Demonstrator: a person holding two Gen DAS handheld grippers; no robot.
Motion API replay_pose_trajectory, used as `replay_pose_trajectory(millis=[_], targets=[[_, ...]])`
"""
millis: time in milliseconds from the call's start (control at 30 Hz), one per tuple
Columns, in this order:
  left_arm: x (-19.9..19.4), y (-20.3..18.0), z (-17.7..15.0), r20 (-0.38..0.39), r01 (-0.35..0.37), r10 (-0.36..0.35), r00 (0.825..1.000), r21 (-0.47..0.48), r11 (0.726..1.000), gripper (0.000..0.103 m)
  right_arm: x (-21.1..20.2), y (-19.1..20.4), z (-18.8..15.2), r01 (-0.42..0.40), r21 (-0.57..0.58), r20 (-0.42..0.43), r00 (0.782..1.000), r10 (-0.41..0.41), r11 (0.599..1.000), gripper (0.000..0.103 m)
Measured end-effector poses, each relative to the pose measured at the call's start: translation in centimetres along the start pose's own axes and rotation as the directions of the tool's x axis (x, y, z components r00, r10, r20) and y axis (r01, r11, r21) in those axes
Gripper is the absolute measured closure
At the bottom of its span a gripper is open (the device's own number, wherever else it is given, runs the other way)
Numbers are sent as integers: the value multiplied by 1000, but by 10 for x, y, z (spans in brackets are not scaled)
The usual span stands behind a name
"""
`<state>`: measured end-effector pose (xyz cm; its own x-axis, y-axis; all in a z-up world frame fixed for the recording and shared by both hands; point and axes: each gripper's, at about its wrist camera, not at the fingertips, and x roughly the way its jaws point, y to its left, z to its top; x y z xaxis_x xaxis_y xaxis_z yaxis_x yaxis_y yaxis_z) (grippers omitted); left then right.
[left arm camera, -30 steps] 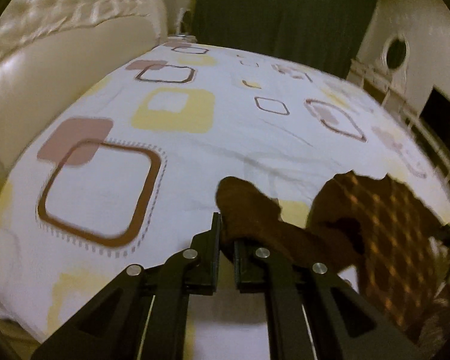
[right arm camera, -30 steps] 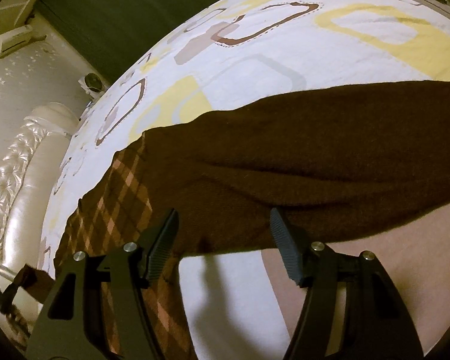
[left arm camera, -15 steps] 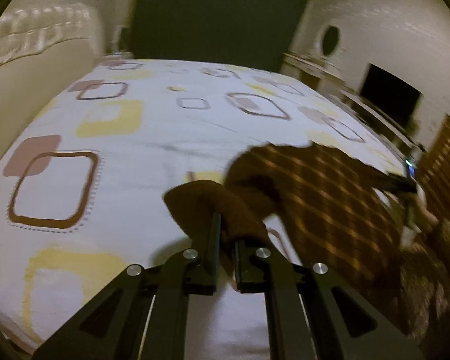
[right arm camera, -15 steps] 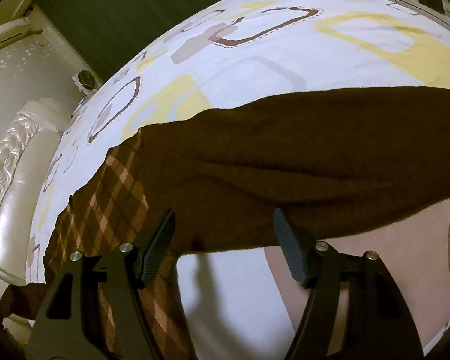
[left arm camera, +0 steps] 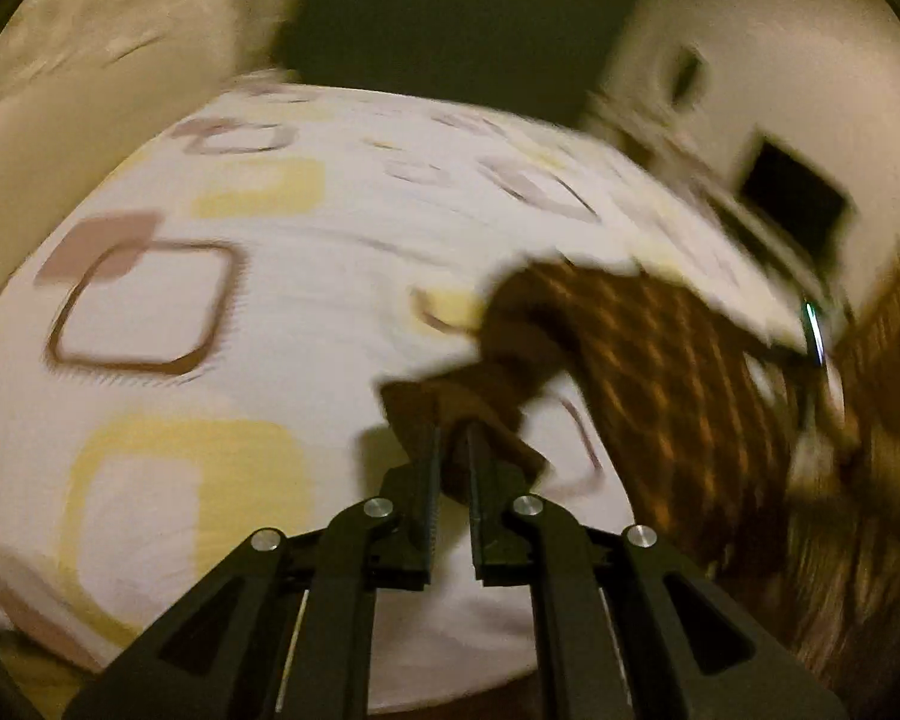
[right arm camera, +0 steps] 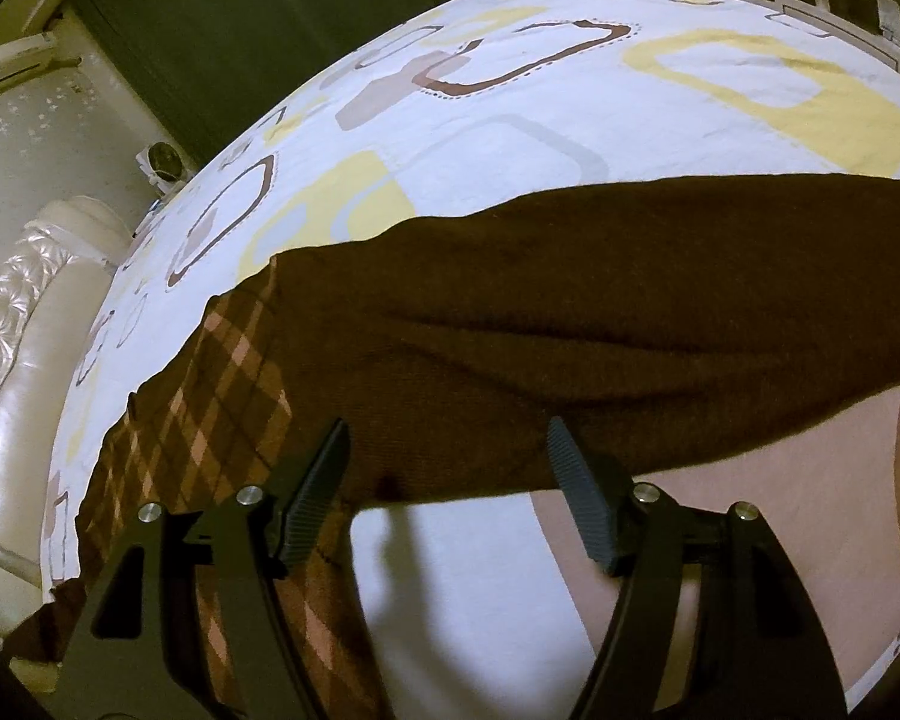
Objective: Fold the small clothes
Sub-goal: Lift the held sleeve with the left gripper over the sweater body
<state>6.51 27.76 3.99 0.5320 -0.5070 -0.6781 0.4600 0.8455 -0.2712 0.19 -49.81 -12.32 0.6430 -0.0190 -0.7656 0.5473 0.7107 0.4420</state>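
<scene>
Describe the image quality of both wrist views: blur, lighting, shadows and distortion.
Left wrist view: heavy motion smear over the bedsheet and plaid sweater, only the left gripper sharp, dim yellowish light. Right wrist view: crisp, right gripper casting soft shadows on the sheet below the brown sleeve. Both: strong fisheye bulge, dark corners.

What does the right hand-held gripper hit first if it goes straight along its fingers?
Most likely the plain brown sleeve of the garment: the right hand-held gripper is open just over its near edge, bedsheet beyond. Depth unclear.
</scene>
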Motion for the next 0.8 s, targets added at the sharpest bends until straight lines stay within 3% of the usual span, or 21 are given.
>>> replay_pose_trajectory(millis=[67, 133, 267, 300, 367, 433, 467, 500, 567, 667, 733, 800], targets=[[0, 31, 3, 31, -44, 48, 998, -122, 992, 94, 0, 0, 0, 0, 2, 1, 1000, 0, 1000, 34], [3, 59, 0, 27, -102, 112, 993, -237, 966, 94, 0, 0, 0, -2, 5, 1, 1000, 2, 1000, 33], [15, 82, -13, -40, -112, 104, 994, -403, 908, 94, 0, -1, 0, -5, 5, -1, 1000, 5, 1000, 33], [19, 76, -17, -43, -81, 69, 997, -432, 898, 94, -1, -1, 0, -6, 5, -1, 1000, 6, 1000, 33], [26, 61, -19, -48, -33, 12, 999, -464, 885, 85, -1, -1, -1, -8, 5, 1, 1000, 8, 1000, 32], [34, 40, -21, -17, 17, -30, 999, -511, 860, 62, -1, 0, -1, -10, 9, 2, 1000, 10, 1000, 30], [35, 33, -23, 8, 40, -42, 999, -536, 843, 57, -2, 1, -2, -10, 9, 4, 1000, 10, 1000, 29], [39, 28, -25, 33, 65, -56, 998, -572, 818, 53, -1, 2, -2, -8, 7, 5, 1000, 8, 1000, 28], [53, 24, -30, 75, 117, -89, 993, -661, 741, 53, -1, 4, -3, -5, 6, 7, 1000, 5, 1000, 27], [76, 27, -48, 89, 114, -72, 993, -784, 610, 53, -1, 3, -3, -15, 18, 9, 1000, 15, 1000, 26], [84, 29, -60, 73, 79, -32, 997, -830, 552, 53, -2, 2, -3, -27, 31, 8, 1000, 26, 999, 26], [86, 30, -71, 55, 43, 8, 998, -855, 516, 53, -2, 1, -2, -36, 35, 5, 999, 35, 999, 26]])
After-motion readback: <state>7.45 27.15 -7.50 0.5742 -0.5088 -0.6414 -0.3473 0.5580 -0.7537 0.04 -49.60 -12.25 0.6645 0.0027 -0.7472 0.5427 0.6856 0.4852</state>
